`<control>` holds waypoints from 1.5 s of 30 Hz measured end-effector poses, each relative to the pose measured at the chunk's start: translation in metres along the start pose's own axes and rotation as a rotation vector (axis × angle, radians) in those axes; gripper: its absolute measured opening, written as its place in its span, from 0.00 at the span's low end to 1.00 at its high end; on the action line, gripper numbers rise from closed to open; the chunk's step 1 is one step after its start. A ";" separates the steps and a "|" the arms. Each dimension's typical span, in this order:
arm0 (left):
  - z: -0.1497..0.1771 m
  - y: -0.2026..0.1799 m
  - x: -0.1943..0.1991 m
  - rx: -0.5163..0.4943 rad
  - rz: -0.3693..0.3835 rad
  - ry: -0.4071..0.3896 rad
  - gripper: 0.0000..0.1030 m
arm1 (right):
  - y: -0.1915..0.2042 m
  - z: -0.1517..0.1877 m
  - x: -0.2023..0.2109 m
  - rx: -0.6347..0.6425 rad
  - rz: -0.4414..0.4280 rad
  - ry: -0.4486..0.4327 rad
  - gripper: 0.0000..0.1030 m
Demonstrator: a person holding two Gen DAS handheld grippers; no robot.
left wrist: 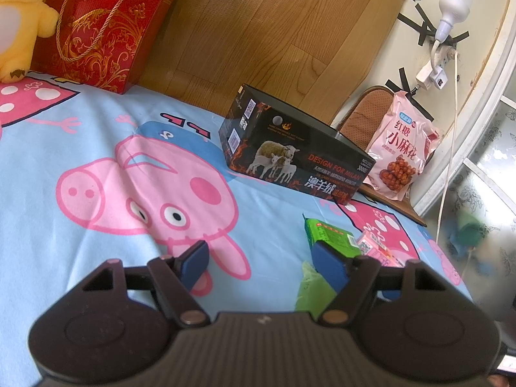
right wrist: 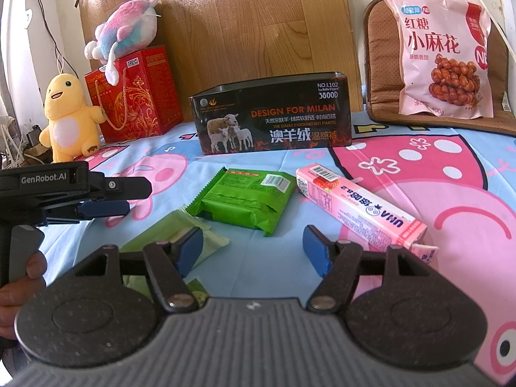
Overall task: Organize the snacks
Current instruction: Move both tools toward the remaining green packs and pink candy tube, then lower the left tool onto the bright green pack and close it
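A dark open box (right wrist: 274,116) printed "DESIGN FOR MILAN" stands on the cartoon sheet; it also shows in the left wrist view (left wrist: 290,148). In front of it lie a green snack pack (right wrist: 245,200), a pink carton (right wrist: 361,206) and a pale green packet (right wrist: 161,242). My right gripper (right wrist: 254,250) is open and empty just in front of the green pack. My left gripper (left wrist: 264,264) is open and empty over the sheet, left of the green pack (left wrist: 325,235) and pink carton (left wrist: 377,248); it also shows in the right wrist view (right wrist: 103,208).
A pink bag of twisted snacks (right wrist: 445,58) leans on a brown chair cushion (right wrist: 380,64) at the back right. A red gift box (right wrist: 138,93) with a plush on top and a yellow plush toy (right wrist: 67,119) stand at the back left. A wooden board is behind.
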State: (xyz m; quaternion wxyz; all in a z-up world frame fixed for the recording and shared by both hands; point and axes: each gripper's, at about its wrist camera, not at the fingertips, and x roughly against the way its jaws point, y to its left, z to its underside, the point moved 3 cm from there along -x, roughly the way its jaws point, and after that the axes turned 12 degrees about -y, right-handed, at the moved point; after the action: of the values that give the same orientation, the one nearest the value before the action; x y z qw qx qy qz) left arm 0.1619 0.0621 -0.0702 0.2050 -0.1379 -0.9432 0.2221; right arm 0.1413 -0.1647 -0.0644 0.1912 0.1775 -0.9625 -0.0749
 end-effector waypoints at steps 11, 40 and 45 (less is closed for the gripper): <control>-0.001 0.003 0.000 0.035 0.015 0.000 0.71 | 0.001 -0.003 -0.007 0.022 -0.026 0.010 0.72; -0.011 0.033 0.008 0.186 -0.066 -0.082 0.71 | 0.056 -0.027 -0.071 0.222 -0.252 0.096 0.60; -0.011 0.033 0.007 0.183 -0.065 -0.080 0.71 | 0.078 -0.019 -0.057 0.359 -0.294 0.082 0.61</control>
State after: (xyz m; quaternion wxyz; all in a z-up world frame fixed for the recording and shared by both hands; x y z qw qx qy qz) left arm 0.1666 0.0971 -0.0746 0.1858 -0.0792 -0.9304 0.3058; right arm 0.1741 -0.0727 -0.0502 0.1824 0.3497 -0.9156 0.0776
